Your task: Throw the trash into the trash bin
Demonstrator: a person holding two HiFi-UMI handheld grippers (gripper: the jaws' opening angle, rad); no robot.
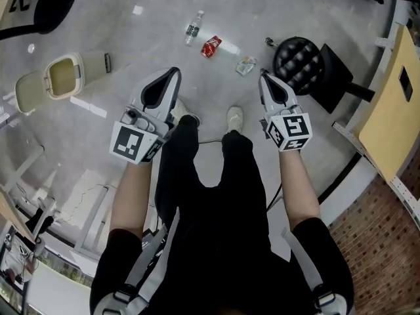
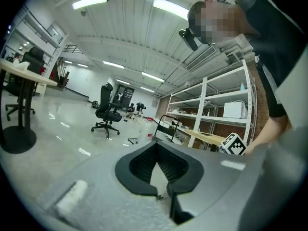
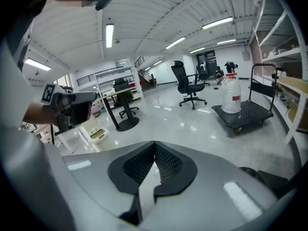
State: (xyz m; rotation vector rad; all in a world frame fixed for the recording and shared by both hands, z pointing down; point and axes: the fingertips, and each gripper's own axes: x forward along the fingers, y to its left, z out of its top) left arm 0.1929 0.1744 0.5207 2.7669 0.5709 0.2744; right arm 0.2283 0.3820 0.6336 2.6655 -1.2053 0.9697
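Observation:
Trash lies on the grey floor ahead of the person's feet: a clear plastic bottle (image 1: 192, 27), a red can (image 1: 210, 46) and a crumpled clear cup (image 1: 246, 65). The cream trash bin (image 1: 63, 76) stands at the left with its lid (image 1: 29, 92) flipped open; the right gripper view shows the bin (image 3: 99, 134) low on the left. My left gripper (image 1: 176, 71) (image 2: 156, 144) and right gripper (image 1: 262, 75) (image 3: 155, 143) are held in front of the person, well short of the trash. Both have their tips together and hold nothing.
A black padded stool (image 1: 298, 54) on a dark base stands right of the cup. A wooden table edge (image 1: 394, 110) runs along the far right. An office chair (image 3: 190, 88) and a cart with a water jug (image 3: 240, 112) stand further off.

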